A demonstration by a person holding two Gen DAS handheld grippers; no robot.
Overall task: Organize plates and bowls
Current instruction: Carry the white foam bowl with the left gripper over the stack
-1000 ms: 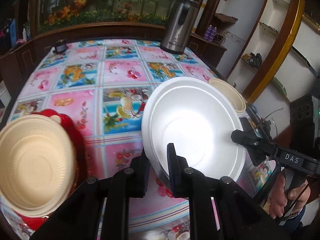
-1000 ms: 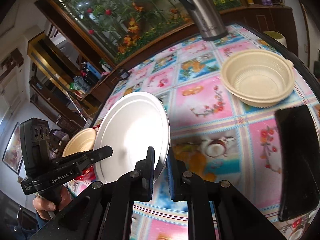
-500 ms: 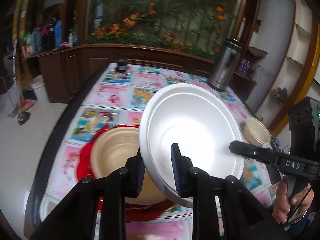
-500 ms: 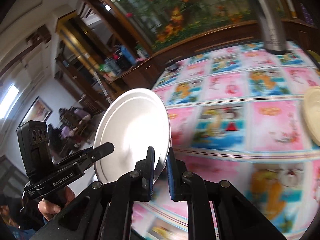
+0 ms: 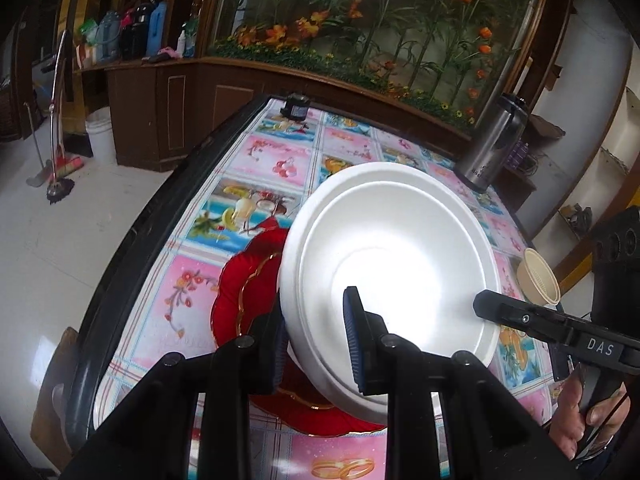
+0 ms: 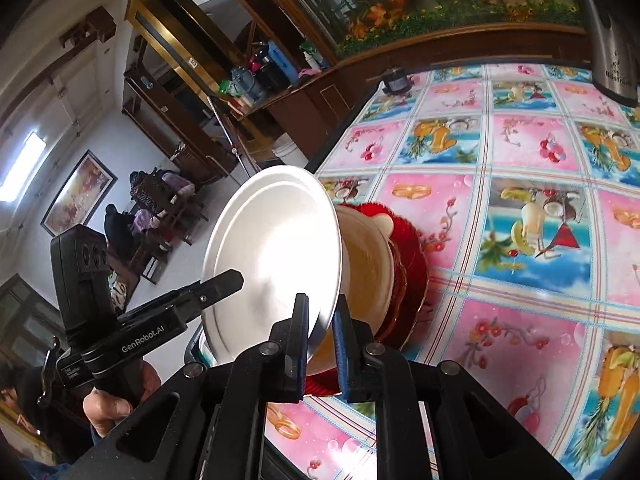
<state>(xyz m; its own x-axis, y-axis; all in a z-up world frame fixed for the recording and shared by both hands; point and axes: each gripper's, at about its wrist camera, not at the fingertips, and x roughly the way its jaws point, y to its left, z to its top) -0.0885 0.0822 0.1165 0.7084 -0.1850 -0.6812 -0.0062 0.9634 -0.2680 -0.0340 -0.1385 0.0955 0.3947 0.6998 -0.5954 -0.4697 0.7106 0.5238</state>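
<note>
The white foam plate (image 5: pixel 394 268) hangs tilted in the air over the near-left part of the table (image 5: pixel 280 160), above a red plate (image 5: pixel 240 300) that carries a beige bowl (image 6: pixel 368 264). In the right wrist view the bowl sits just behind the white plate's lower edge, on the red plate (image 6: pixel 412 256).

The right claw (image 6: pixel 322 332) is clamped on the white plate's rim (image 6: pixel 276 248), its two pads pressing either side of the thin edge. The left claw (image 5: pixel 316 336) straddles the opposite rim with its pads a little apart; the outer pad lies against the plate's underside, while the inner pad stands just clear of the upper face. Each claw is carried by a hand, the right one (image 5: pixel 588 416) at the lower right of the left wrist view.

Farther along the flowered tablecloth, a second beige bowl (image 5: pixel 538 278) rests near the table's right edge, and a steel thermos (image 5: pixel 490 144) stands upright at the far right corner. A small dark jar (image 5: pixel 295 106) sits at the far edge.
</note>
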